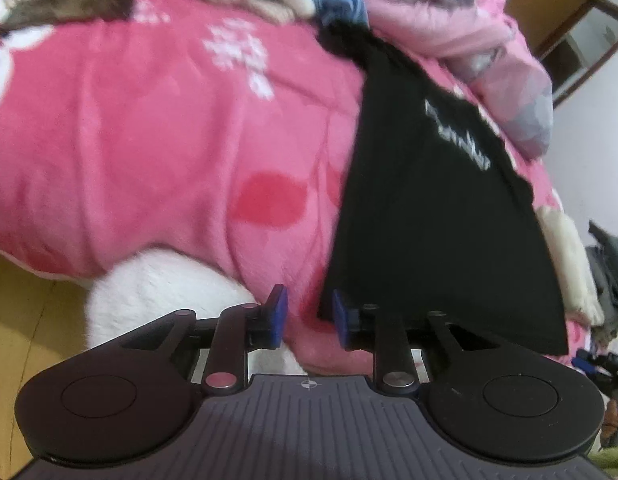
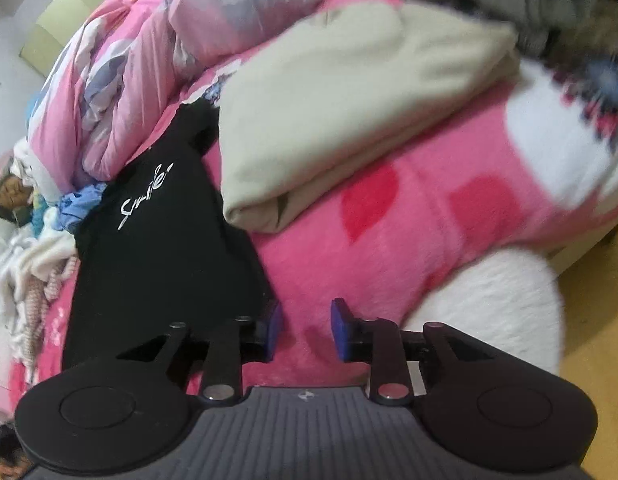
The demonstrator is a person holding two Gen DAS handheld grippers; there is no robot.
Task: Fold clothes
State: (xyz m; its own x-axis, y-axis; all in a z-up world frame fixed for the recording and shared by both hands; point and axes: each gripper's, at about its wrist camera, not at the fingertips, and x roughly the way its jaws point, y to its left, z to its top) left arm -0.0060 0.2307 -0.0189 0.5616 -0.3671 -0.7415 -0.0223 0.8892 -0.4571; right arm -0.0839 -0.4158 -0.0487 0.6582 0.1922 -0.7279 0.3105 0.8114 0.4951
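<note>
Left gripper (image 1: 308, 318): blue pads parted a little, nothing between them, poised over pink fleece blanket (image 1: 157, 152) just beside near corner of black T-shirt (image 1: 429, 216). Black T-shirt spread flat along bed, white script on its chest, running away from both grippers toward rumpled pink quilt (image 2: 157, 80). Right gripper (image 2: 307, 330): pads likewise slightly apart and empty, its left pad at shirt's other near corner. Farther right, folded beige garment (image 2: 349, 120) lying on blanket, touching shirt's far edge
</note>
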